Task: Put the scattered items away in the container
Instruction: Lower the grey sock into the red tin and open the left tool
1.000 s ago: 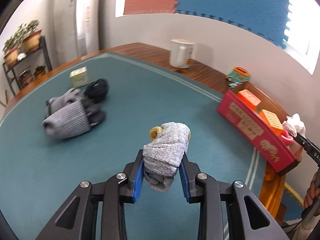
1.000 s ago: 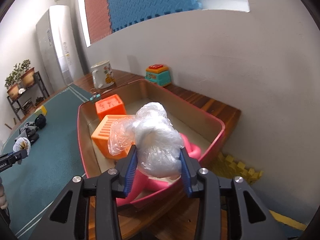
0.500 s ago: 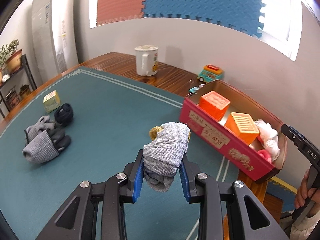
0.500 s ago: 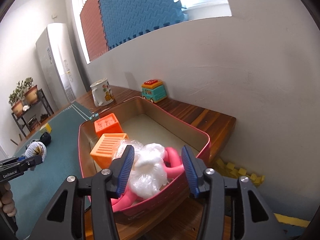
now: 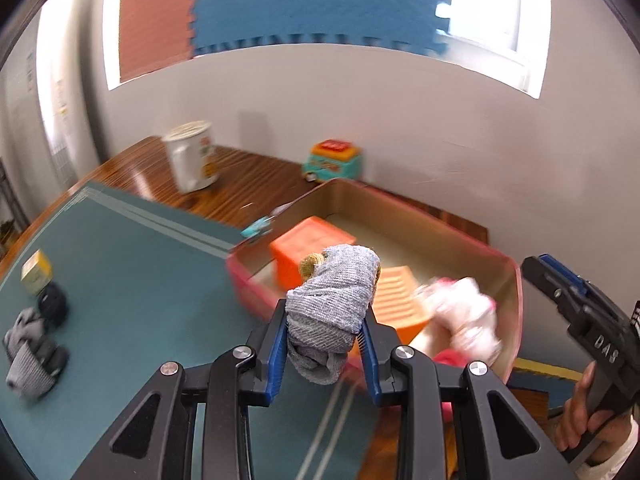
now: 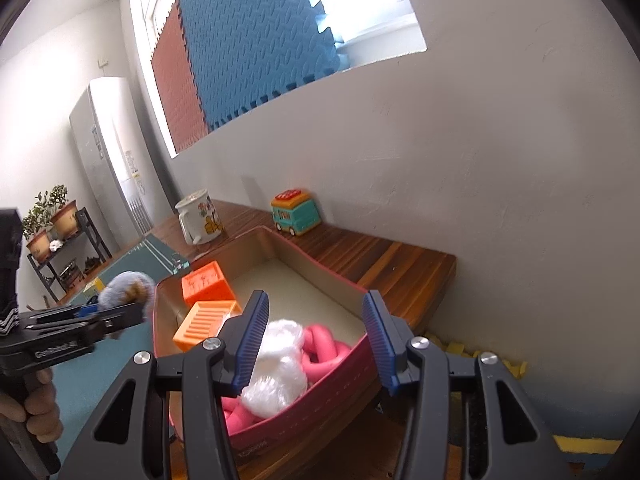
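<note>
My left gripper (image 5: 325, 330) is shut on a rolled grey sock (image 5: 334, 304) and holds it just in front of the red container's near rim (image 5: 240, 280). In the right wrist view the sock (image 6: 124, 286) hangs by the container's left wall (image 6: 154, 320). My right gripper (image 6: 314, 338) is open and empty above the container's near corner. Inside lie two orange blocks (image 6: 204, 282), a white plastic bag (image 6: 278, 368) and a pink toy (image 6: 324, 350).
More grey socks (image 5: 30, 354), a black roll (image 5: 52, 304) and a yellow box (image 5: 37, 272) lie on the teal mat at the left. A white mug (image 5: 192, 160) and a toy bus (image 5: 332, 160) stand by the wall. The table edge runs just right of the container.
My left gripper carried the sock right, up to the container. My right gripper opened, dropped the white bag into the container and pulled back.
</note>
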Demonstrator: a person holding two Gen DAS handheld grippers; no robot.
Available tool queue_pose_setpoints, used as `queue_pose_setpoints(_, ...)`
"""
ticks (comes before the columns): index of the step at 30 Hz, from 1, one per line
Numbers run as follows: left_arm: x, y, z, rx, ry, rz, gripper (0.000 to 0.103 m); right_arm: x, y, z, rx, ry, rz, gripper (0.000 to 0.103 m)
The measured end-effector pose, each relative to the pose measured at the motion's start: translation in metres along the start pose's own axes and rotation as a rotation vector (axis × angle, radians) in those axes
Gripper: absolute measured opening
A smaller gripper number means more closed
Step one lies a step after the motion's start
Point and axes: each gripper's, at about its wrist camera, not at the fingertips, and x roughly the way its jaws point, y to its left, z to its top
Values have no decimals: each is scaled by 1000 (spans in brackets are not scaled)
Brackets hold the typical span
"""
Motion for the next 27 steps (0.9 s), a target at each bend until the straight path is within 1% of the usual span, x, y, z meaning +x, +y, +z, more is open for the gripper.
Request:
queue_pose_setpoints(5,16,-28,21,40,-9,-46,33,3,-8,2,10,-2,-11,53)
queue_pose_setpoints(9,31,-41,31,35,19,-77,34,4,-13,2,13,-5,-24,53)
queue_pose_setpoints(12,44,-46,35,24,60,-92,34,5,-16,1,21,-4,-28,53)
queue_pose_setpoints(15,51,-46,34,15,88,-96,34,8,-18,0,29,2,-29,53)
queue_pose_setpoints(16,52,-46,33,12,92,-97,36,8,-18,0,30,4,-29,53)
queue_pose_setpoints(17,52,-44,32,8,93,-94,39,9,-18,-1,31,6,-27,53)
queue_pose_setpoints(18,50,-43,32,3,88,-93,49,10,-17,-1,32,9,-24,53)
queue_pose_setpoints(19,47,-41,31,0,81,-96,51,10,-16,-2,31,10,-21,53)
queue_pose_setpoints(23,37,-35,31,-12,58,-105,51,11,-9,-3,23,15,-9,53)
queue_pose_setpoints(27,32,-24,30,-38,53,-100,51,11,-3,-2,12,16,-4,53)
